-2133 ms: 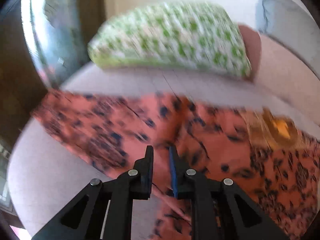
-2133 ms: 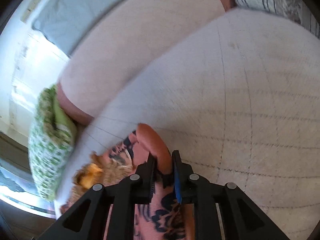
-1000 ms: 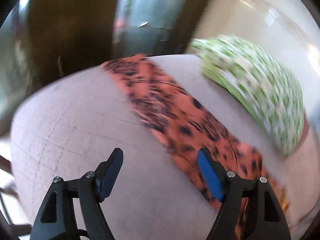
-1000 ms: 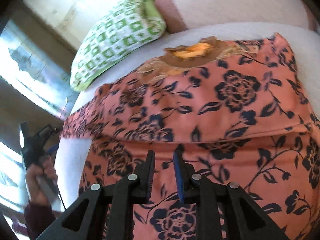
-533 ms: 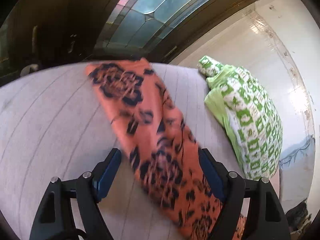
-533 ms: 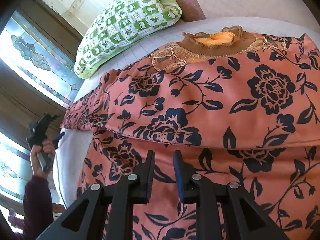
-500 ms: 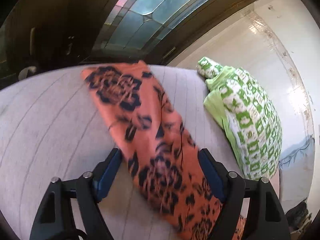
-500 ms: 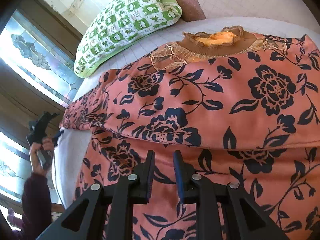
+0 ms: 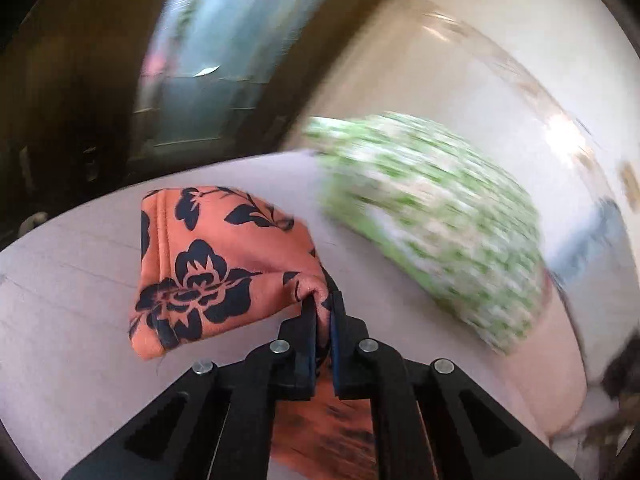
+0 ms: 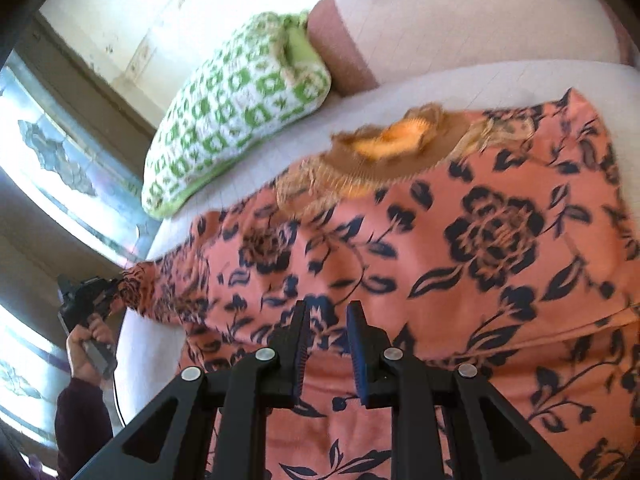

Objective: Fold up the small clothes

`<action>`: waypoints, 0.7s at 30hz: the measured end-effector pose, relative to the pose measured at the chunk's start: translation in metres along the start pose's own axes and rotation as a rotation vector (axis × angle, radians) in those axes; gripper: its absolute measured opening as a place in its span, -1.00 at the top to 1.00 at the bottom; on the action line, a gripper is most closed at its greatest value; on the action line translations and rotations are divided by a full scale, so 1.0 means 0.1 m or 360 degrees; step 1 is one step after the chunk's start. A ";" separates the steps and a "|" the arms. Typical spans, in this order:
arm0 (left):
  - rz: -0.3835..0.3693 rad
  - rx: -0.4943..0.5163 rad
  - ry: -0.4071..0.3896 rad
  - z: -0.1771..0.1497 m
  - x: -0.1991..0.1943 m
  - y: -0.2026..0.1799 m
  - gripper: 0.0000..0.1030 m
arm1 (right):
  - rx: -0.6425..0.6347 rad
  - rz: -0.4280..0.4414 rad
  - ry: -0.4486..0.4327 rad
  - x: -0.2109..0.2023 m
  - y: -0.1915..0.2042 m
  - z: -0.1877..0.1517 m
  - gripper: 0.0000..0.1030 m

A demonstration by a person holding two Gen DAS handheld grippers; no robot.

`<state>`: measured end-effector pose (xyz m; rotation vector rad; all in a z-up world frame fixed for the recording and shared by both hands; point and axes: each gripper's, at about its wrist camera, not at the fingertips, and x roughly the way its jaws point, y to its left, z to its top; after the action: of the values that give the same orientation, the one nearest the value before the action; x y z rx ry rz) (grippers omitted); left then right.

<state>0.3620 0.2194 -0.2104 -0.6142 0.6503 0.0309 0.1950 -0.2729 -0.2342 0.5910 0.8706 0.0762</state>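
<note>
Floral orange garment (image 10: pixel 460 248) lies spread on the pale bed (image 10: pixel 440 80), its sleeve end (image 9: pixel 208 264) now pinched and lifted by the left gripper (image 9: pixel 322 312), which gaped before, while the right gripper (image 10: pixel 326 316) hovers slightly parted, holding nothing.

So the garment (image 10: pixel 460 248) is spread across the bed (image 10: pixel 460 76), filling the middle and lower right of the right wrist view. The pillow (image 10: pixel 236 120) lies behind it, upper left, touching the bolster (image 10: pixel 340 60) to its right. Far left, the left gripper (image 10: pixel 114 284) pinches the sleeve (image 9: pixel 208 264) end, with the person's hand (image 10: pixel 86 346) just below. The right gripper (image 10: pixel 328 320) sits bottom centre over the garment.
</note>
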 end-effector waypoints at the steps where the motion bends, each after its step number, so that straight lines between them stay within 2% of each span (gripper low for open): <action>1: -0.0023 0.0081 0.0011 -0.10 -0.05 -0.26 0.91 | 0.0017 -0.0004 -0.0036 -0.07 -0.02 0.04 0.57; 4: -0.0104 0.0319 0.0060 -0.50 -0.17 -0.99 0.91 | 0.0069 -0.0031 -0.0129 -0.27 -0.12 0.16 0.57; 6: -0.0202 0.0488 0.0129 -0.88 -0.22 -1.55 0.91 | 0.0120 -0.0035 -0.0179 -0.40 -0.23 0.23 0.57; 9: -0.0358 0.0656 0.0257 -1.48 -0.20 -2.24 0.91 | 0.0211 -0.0057 -0.0248 -0.61 -0.44 0.33 0.57; 10: -0.0408 0.0715 0.0318 -1.69 -0.17 -2.43 0.91 | 0.0229 -0.0063 -0.0268 -0.66 -0.50 0.36 0.57; 11: -0.0453 0.0791 0.0415 -1.93 -0.11 -2.63 0.82 | 0.0246 -0.0080 -0.0293 -0.72 -0.56 0.39 0.57; 12: -0.0486 0.0868 0.0539 -2.17 -0.04 -2.79 0.58 | 0.0255 -0.0101 -0.0313 -0.77 -0.62 0.41 0.57; 14: -0.0510 0.0982 0.0778 -2.51 0.04 -2.96 0.41 | 0.0281 -0.0157 -0.0352 -0.86 -0.75 0.45 0.57; 16: -0.0531 0.1015 0.0789 -2.51 -0.03 -2.96 0.36 | 0.0308 -0.0193 -0.0357 -0.91 -0.86 0.50 0.57; 17: -0.0566 0.1004 0.0737 -2.42 -0.12 -2.91 0.18 | 0.0328 -0.0186 -0.0349 -0.92 -0.90 0.52 0.57; 18: -0.0607 0.0969 0.0685 -2.29 -0.22 -2.83 -0.11 | 0.0349 -0.0157 -0.0322 -0.91 -0.94 0.54 0.57; 20: -0.0633 0.0835 0.0545 -1.98 -0.45 -2.56 -0.32 | 0.0372 -0.0098 -0.0245 -0.83 -0.97 0.56 0.51; 21: -0.0601 0.0780 0.0480 -1.85 -0.50 -2.45 -0.32 | 0.0384 -0.0062 -0.0218 -0.79 -0.96 0.56 0.48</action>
<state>0.2711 -0.0754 -0.1686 -0.2577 0.7886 -0.5680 0.1682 -0.4025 -0.2017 0.7948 0.7629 -0.1052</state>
